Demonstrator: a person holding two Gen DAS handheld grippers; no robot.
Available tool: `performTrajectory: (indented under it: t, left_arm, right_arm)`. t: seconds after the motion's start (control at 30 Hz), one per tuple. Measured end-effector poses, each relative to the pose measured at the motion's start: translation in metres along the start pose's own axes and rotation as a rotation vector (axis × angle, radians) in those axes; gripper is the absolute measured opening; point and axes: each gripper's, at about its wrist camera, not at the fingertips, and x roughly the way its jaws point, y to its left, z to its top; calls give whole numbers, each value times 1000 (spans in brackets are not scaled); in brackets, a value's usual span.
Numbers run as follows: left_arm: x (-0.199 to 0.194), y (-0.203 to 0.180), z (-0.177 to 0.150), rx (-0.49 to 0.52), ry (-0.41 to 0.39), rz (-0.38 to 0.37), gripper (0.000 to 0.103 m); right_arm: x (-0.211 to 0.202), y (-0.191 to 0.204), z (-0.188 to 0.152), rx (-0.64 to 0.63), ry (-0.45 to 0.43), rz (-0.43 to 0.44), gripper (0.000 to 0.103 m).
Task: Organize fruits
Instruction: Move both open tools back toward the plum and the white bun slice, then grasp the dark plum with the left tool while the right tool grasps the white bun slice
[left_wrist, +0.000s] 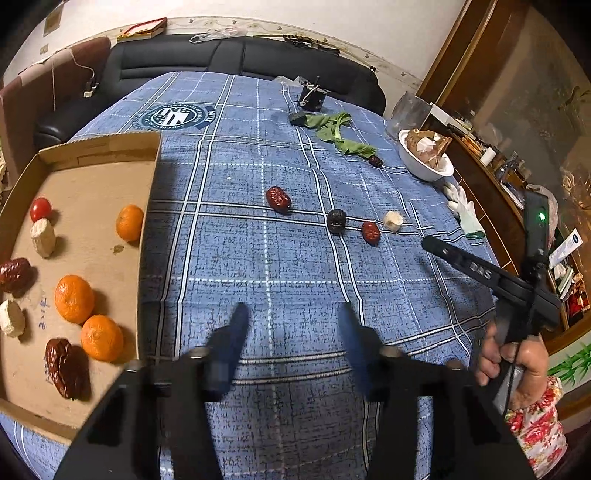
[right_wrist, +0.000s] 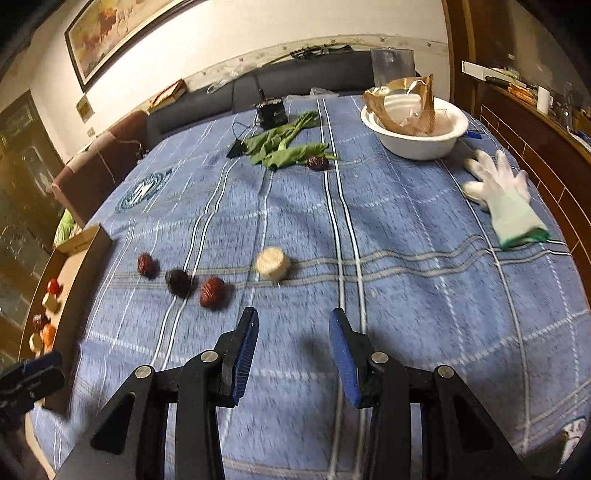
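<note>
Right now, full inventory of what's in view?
Shallow cardboard tray: 1, brown, table's left edge.
Round oranges: 3, in tray.
Cherry tomato: 1, red, in tray.
Pale cylinder pieces: 2 in tray, 1 on cloth.
Wrinkled red dates: 2 in tray, 3 on cloth.
Dark wrinkled fruit: 1, black, between two dates.
Leafy greens: 1 bunch, far side.
White bowl: 1, far right.
White glove: right edge.
Blue plaid tablecloth: 1.
Left gripper: open, empty.
Right gripper: open, empty.
</note>
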Motion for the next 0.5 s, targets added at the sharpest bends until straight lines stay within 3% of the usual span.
performTrajectory:
  t: [0.23, 0.5]
  left_arm:
    - [15, -11, 20, 45, -24, 18, 38]
    - [58, -28, 43, 101, -8, 17, 38]
  right_arm:
    - [29, 9, 16, -2, -39, -5, 43]
    - [56, 18, 22, -20, -11, -45, 43]
